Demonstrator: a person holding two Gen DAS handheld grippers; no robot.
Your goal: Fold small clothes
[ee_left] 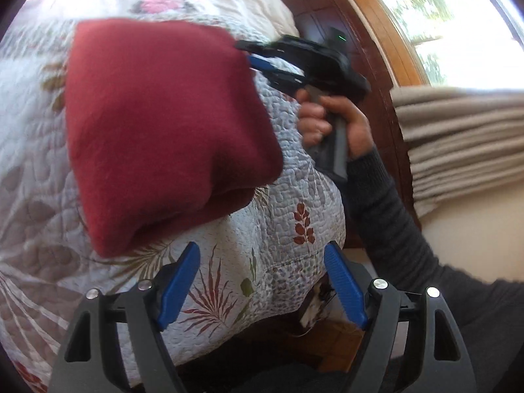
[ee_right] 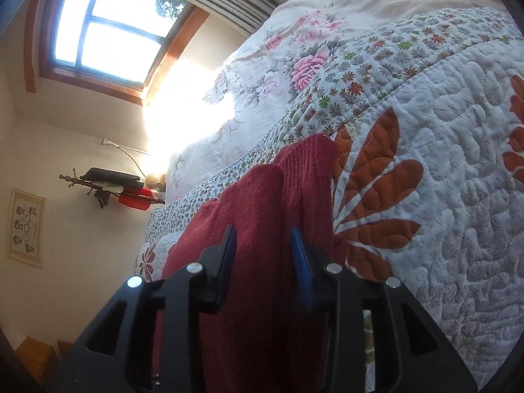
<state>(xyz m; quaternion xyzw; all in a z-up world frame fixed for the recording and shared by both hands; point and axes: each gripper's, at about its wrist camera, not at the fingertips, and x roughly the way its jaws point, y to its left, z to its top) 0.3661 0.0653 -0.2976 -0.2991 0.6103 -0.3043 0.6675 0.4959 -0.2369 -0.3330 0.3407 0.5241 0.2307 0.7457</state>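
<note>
A dark red knit garment (ee_left: 163, 124), folded into a thick block, sits over the floral quilt (ee_left: 278, 229) of a bed. My right gripper (ee_left: 250, 55), held by a hand (ee_left: 327, 121), grips its far right corner. In the right wrist view the red garment (ee_right: 262, 196) fills the gap between the right gripper's (ee_right: 263, 232) blue pads. The left gripper (ee_left: 262, 245) is open just short of the garment's near edge, with only quilt between its fingers.
The quilt's edge drops off near the left gripper, with floor and a box below. A dark wooden panel (ee_left: 327, 9), a window (ee_left: 442, 32) and a beige curtain (ee_left: 458, 137) are at the right. A pink-flowered sheet (ee_right: 294, 59) covers the far bed; a wall shelf (ee_right: 114, 186) hangs beyond.
</note>
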